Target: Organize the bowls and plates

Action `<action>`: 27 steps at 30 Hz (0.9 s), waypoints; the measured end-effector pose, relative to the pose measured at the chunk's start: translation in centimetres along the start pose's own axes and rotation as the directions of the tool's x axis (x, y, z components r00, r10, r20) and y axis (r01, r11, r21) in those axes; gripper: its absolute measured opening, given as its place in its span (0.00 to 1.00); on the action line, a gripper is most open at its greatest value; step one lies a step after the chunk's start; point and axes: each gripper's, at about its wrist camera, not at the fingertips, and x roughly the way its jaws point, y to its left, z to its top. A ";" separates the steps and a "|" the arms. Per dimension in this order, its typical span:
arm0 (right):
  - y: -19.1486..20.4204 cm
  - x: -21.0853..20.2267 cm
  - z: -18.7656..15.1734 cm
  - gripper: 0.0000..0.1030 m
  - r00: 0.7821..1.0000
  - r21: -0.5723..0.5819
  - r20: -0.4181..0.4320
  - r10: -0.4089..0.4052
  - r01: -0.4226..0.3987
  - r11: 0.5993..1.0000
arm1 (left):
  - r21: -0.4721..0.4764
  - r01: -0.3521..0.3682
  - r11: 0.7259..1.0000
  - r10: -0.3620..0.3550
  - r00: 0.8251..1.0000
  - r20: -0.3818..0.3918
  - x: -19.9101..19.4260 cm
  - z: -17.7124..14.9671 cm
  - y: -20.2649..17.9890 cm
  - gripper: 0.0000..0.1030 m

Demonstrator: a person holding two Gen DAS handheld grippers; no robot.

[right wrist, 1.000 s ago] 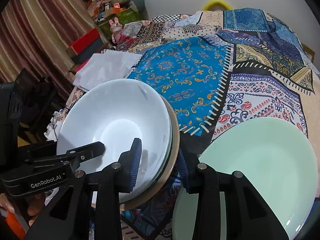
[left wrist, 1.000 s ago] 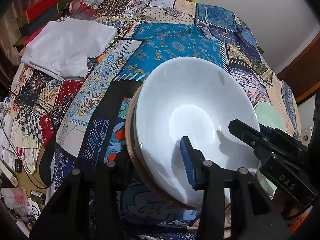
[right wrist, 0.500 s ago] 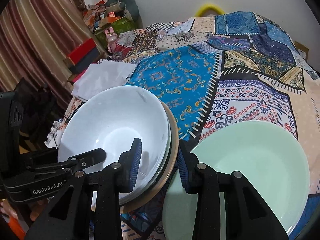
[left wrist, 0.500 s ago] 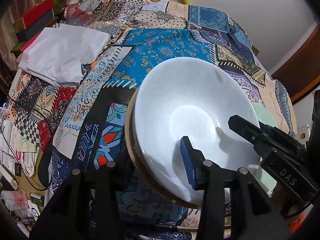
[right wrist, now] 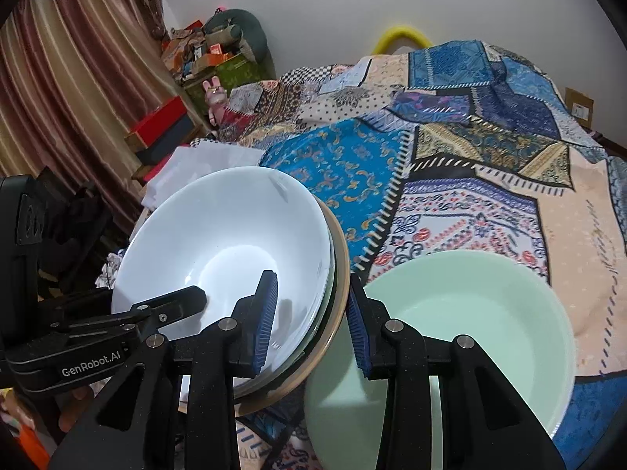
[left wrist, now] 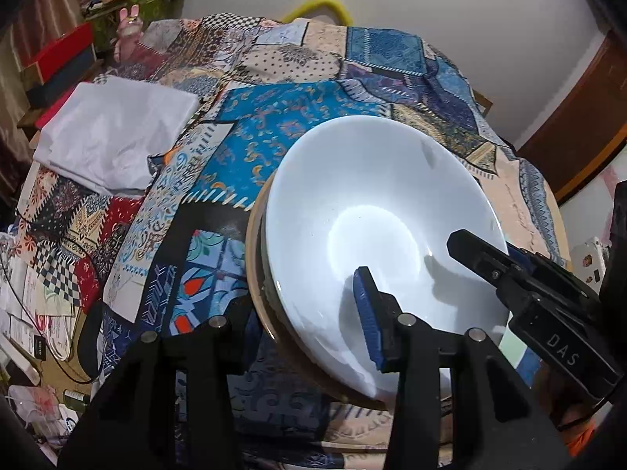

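A white bowl (left wrist: 376, 227) sits on top of a stack with a tan plate (left wrist: 254, 258) beneath it. Both grippers hold this stack by its rim, tilted, above the patchwork-covered table (left wrist: 282, 133). My left gripper (left wrist: 309, 321) is shut on the stack's left near rim. My right gripper (right wrist: 313, 317) is shut on the stack's right rim (right wrist: 337, 274); the white bowl (right wrist: 231, 243) fills the left of its view. A pale green plate (right wrist: 470, 321) lies on the cloth just right of the stack.
A folded white cloth (left wrist: 113, 133) lies at the table's left side. Red and dark boxes (right wrist: 164, 129), a pink toy rabbit (right wrist: 215, 94) and clutter stand beyond the left edge by a curtain. Papers and cables (left wrist: 35, 297) lie below at left.
Both grippers have raised the stack, tilting it more steeply toward the left. The table and green plate now sit lower and farther in both views.
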 end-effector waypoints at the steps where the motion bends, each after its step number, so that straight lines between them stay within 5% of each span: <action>1: -0.1 -0.3 0.0 0.31 1.000 0.003 0.006 -0.003 0.003 1.000 | 0.005 0.003 1.000 -0.003 1.000 0.002 -0.1 0.0 -0.3 0.42; 27: -6.3 -7.1 -1.8 0.31 0.990 0.111 0.095 -0.103 0.092 0.990 | 0.152 0.079 0.985 -0.080 0.997 -0.001 -0.3 -0.1 -10.0 0.42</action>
